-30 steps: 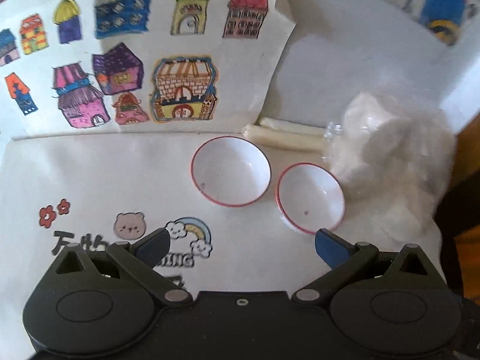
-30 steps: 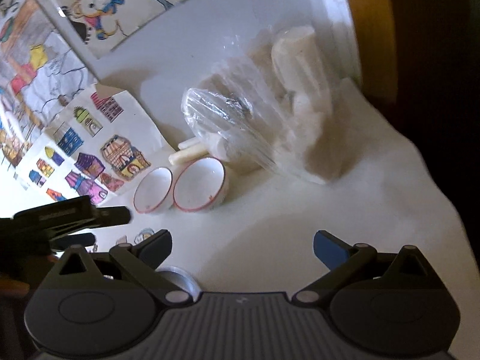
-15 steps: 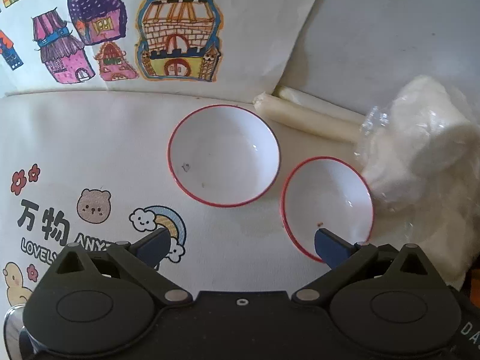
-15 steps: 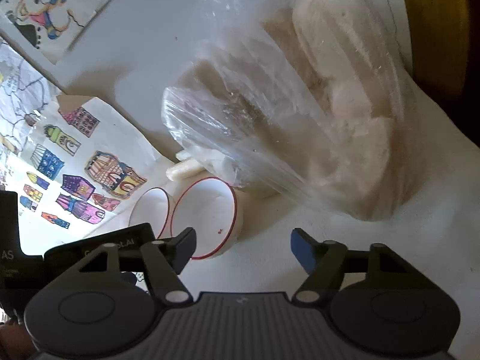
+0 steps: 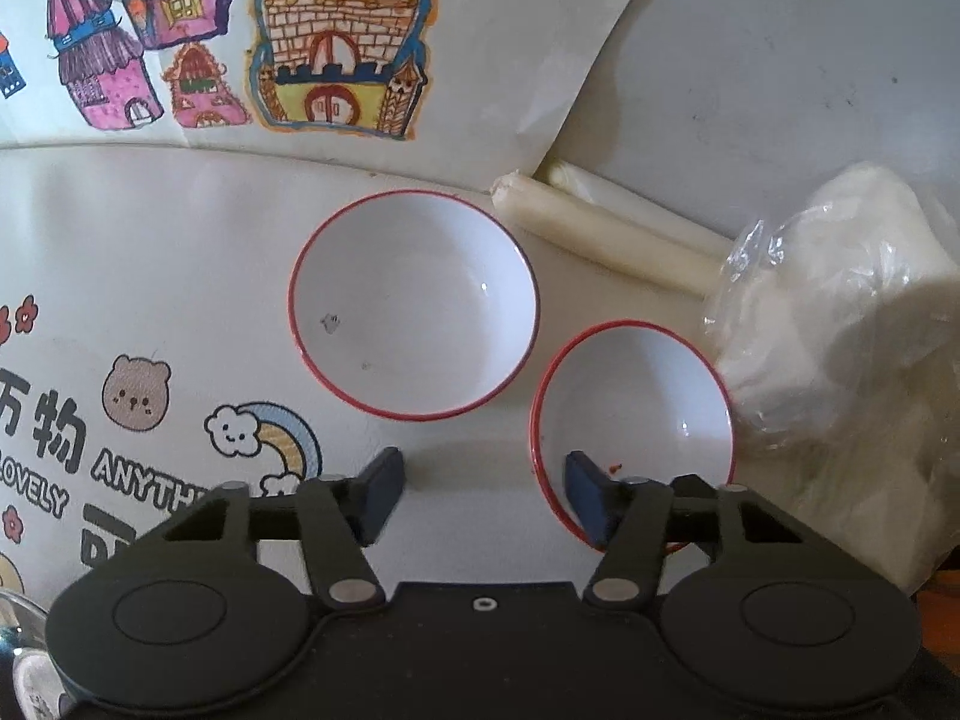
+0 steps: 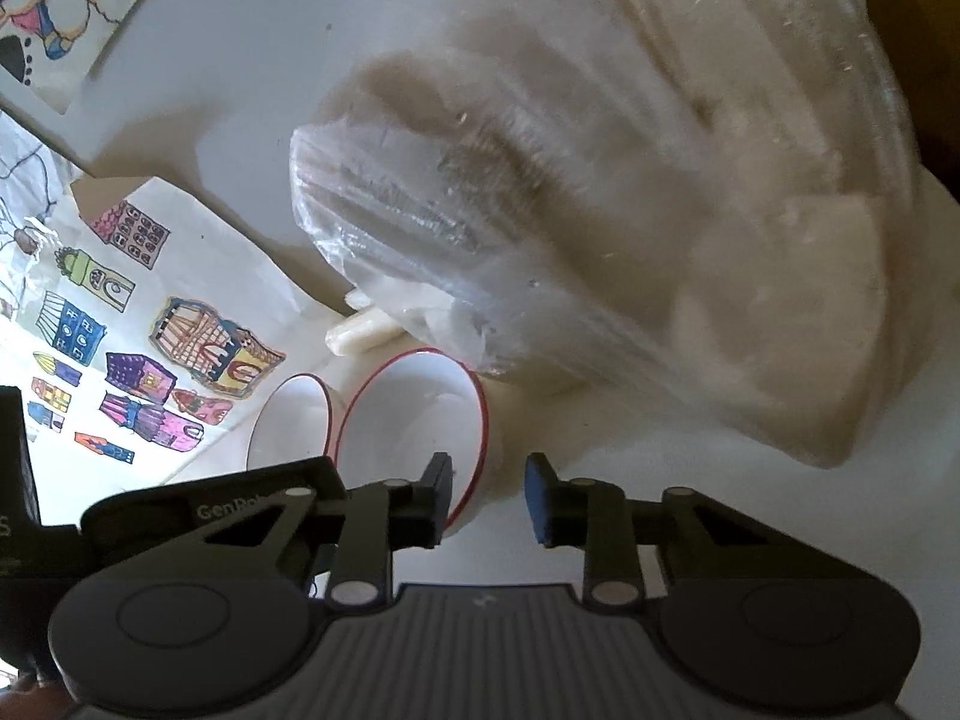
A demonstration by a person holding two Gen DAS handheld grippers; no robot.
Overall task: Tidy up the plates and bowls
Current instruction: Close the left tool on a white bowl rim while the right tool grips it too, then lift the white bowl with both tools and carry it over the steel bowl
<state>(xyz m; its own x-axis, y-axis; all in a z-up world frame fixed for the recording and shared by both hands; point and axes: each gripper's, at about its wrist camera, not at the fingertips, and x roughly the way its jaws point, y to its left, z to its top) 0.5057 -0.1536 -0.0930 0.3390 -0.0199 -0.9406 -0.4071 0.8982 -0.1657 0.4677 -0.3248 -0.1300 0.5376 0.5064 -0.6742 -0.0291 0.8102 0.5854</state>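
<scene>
Two white bowls with red rims stand side by side on the white printed tablecloth. In the left wrist view the left bowl (image 5: 414,306) is ahead and the right bowl (image 5: 636,414) is at the lower right. My left gripper (image 5: 480,495) is open; its right finger sits over the right bowl's near rim, its left finger outside on the cloth. In the right wrist view my right gripper (image 6: 487,498) is open and straddles the near wall of the right bowl (image 6: 414,408), left finger inside. The left bowl (image 6: 294,426) stands behind it.
A clear plastic bag of pale lumps (image 6: 630,228) lies against the right bowl's far side; it also shows in the left wrist view (image 5: 840,312). Two white rolls (image 5: 606,234) lie behind the bowls. A drawing of coloured houses (image 5: 240,42) leans at the back.
Both grippers moved forward and down toward the right bowl. Both sets of jaws narrowed, and each gripper now has one finger over the bowl's rim.
</scene>
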